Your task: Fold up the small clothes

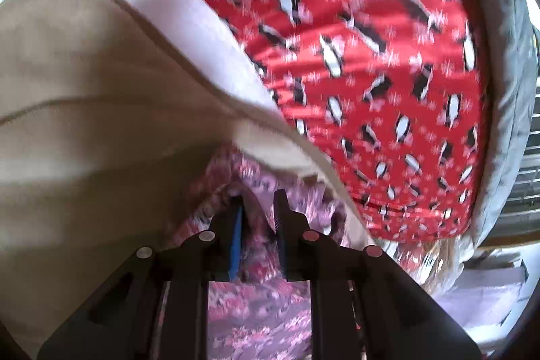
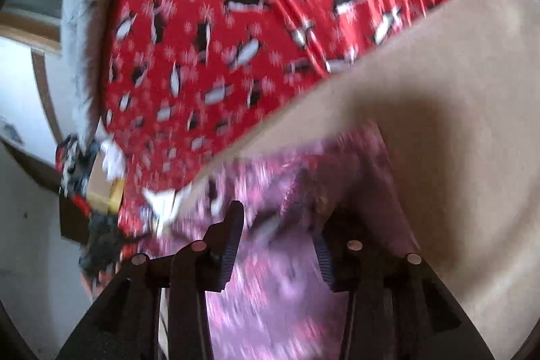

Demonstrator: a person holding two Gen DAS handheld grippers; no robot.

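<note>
**Both grippers at the pink garment, under a beige fold**

The left wrist view alone shows a white cloth [image 1: 189, 9] running between the beige fabric [image 1: 84, 83] and the red penguin-print cloth [image 1: 371, 56], a grey padded edge [image 1: 506, 63] along the red cloth's right side, and slatted bars beyond it. The right wrist view alone shows a dark jumble of red, black and yellow items [image 2: 91, 201] at the left, past the red penguin cloth [image 2: 236, 22], with pale wall behind.

The left gripper [image 1: 258, 201] has its jaws close together around a raised ridge of the pink patterned garment [image 1: 256, 309], which bunches between the blue pad and the ribbed finger; it appears pinched. The right gripper [image 2: 280, 225] stands wider, jaws parted, with the pink garment [image 2: 270, 292] lying in the gap; whether it grips is unclear, as its right finger sits in shadow under the beige fabric [image 2: 455, 123].

Motion blur smears both views. The beige fold overhangs the pink garment's far edge, hiding it. Cloth crowds both grippers closely on all sides.
</note>
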